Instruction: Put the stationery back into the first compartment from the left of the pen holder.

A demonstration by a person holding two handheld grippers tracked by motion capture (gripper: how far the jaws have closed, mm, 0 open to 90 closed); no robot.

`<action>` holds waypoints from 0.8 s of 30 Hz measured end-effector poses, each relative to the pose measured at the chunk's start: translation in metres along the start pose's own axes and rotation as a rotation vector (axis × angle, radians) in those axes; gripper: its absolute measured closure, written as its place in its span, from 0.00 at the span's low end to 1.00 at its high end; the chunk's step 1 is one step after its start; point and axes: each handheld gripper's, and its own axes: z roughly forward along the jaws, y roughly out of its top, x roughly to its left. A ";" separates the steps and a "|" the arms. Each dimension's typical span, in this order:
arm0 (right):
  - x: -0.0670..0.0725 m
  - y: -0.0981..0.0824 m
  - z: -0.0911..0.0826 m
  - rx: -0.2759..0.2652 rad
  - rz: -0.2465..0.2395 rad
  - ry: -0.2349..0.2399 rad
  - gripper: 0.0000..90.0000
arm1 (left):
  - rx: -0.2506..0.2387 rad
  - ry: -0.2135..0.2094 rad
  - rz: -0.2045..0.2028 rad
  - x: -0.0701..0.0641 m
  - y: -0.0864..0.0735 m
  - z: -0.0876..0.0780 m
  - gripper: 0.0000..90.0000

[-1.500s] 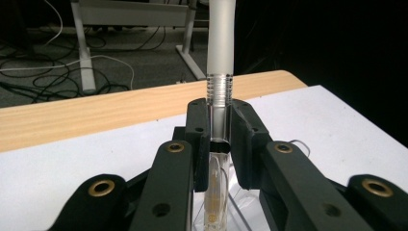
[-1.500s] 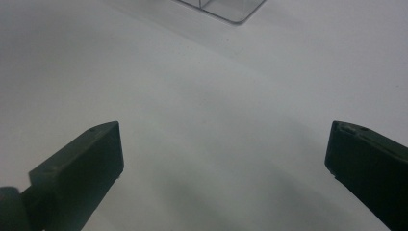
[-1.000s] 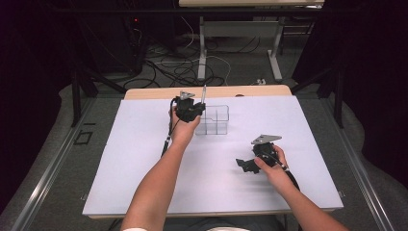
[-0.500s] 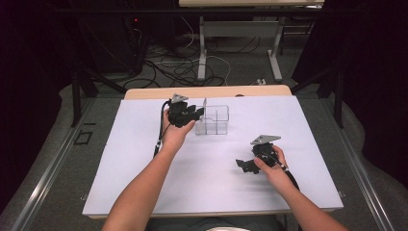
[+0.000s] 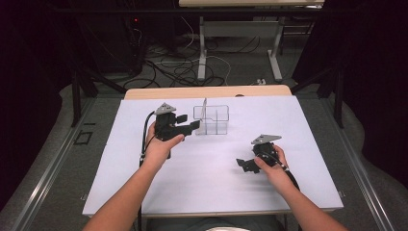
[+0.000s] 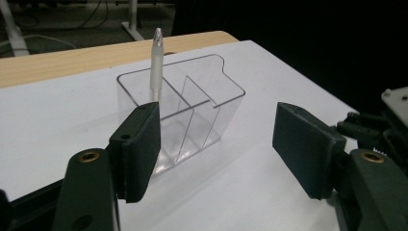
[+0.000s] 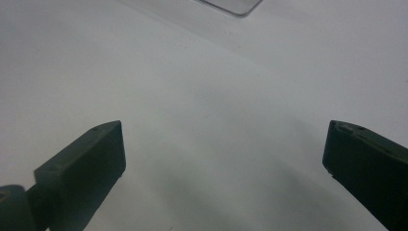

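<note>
Watching my left gripper (image 5: 188, 126) beside the clear plastic divided organiser box (image 5: 211, 120), jaws just spreading, nothing between | white pen (image 6: 156, 65) upright in the box's compartment, mid-table on the white sheet (image 5: 207, 183) | right gripper (image 5: 242, 164) gaping, empty | no readable writing.

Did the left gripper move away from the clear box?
Yes. The left gripper has backed off left of the clear box, its jaws just opening, empty. The pen stands inside the box.
</note>
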 end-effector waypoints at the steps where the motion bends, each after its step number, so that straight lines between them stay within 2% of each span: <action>1: 0.000 0.000 0.000 -0.001 0.002 0.001 0.01 | -0.002 0.008 0.015 0.000 -0.002 -0.004 0.36; 4: 0.000 0.000 0.000 -0.005 0.000 -0.002 0.01 | 0.001 0.032 0.022 0.000 -0.009 -0.014 0.34; 5: 0.000 0.000 -0.001 -0.005 0.000 -0.003 0.01 | 0.008 0.043 0.043 0.001 -0.013 -0.018 0.33; 9: 0.000 0.000 -0.001 -0.005 0.000 -0.004 0.01 | 0.011 0.047 0.047 0.003 -0.026 -0.030 0.33; 10: 0.000 0.000 -0.001 -0.004 0.001 -0.005 0.01 | 0.011 0.057 0.036 0.004 -0.029 -0.033 0.33; 12: -0.001 0.000 -0.001 -0.002 0.000 -0.005 0.01 | 0.003 0.051 -0.015 0.005 -0.035 -0.038 0.29; 16: 0.000 0.000 -0.001 -0.002 0.004 -0.002 0.01 | 0.002 0.069 -0.042 0.013 -0.048 -0.046 0.17; 17: 0.000 0.000 -0.002 0.002 0.008 -0.003 0.01 | 0.000 0.081 -0.059 0.015 -0.052 -0.048 0.16; 19: -0.001 0.000 -0.003 -0.005 0.006 -0.005 0.01 | 0.005 0.112 -0.066 0.019 -0.056 -0.050 0.10; 21: -0.002 0.000 -0.003 -0.006 0.007 -0.008 0.01 | 0.033 0.158 -0.056 0.025 -0.061 -0.052 0.02; 24: -0.005 -0.001 -0.003 -0.005 0.006 -0.008 0.01 | 0.042 0.190 -0.086 0.032 -0.067 -0.058 0.00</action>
